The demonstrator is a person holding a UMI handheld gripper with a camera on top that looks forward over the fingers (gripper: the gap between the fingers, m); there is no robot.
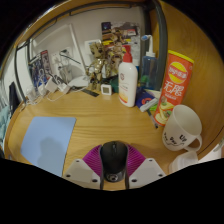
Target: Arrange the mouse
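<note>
The tall red and yellow chip can point(172, 87) by the white mug point(183, 127) has a logo, too small to read.

The mouse point(114, 157) is black, small and rounded, with a smooth domed back that catches a faint highlight. It lies flat, right way up, on the wooden desk point(100, 120) close to the desk's near edge, its length running away from that edge. It sits between the two fingers of the gripper point(114, 172), on a round purple patch whose make cannot be told. Whether the pads point(93, 166) press on its sides cannot be told either. No cable shows.
</note>
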